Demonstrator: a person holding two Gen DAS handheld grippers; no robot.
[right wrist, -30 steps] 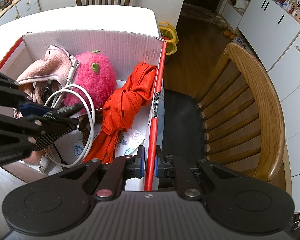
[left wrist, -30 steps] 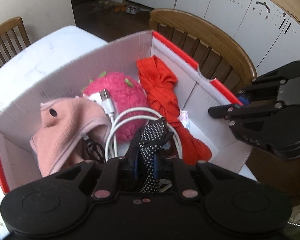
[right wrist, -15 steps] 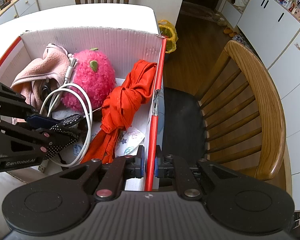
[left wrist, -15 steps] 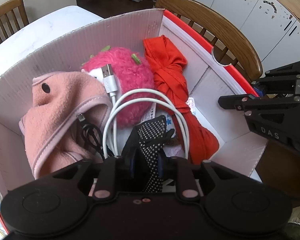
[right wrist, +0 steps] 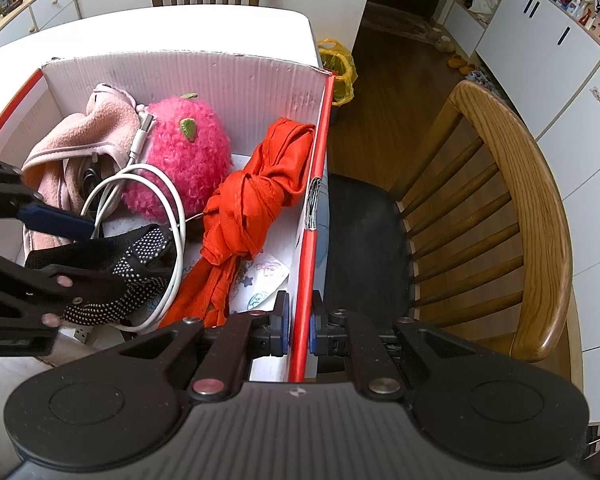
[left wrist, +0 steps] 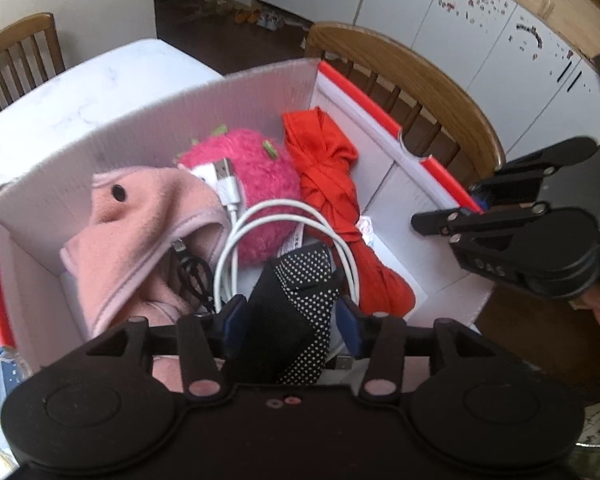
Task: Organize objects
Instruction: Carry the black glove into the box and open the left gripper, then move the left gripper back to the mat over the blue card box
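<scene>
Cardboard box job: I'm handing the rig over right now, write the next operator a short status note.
Left tongs: jaws just opened, the black dotted glove lies loose between them, over the box.
Right tongs: shut on the box's red-edged wall, steadying it.
In the cardboard box: pink fleece, pink plush, white cable, red cloth.
Left: pull the left tongs clear, then check the table for more.

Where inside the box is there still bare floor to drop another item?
One small patch of bare box floor lies between the red cloth and the red-edged wall, by the right claw. The left half is crowded: pink fleece, pink plush, white cable, polka-dot cloth.
</scene>
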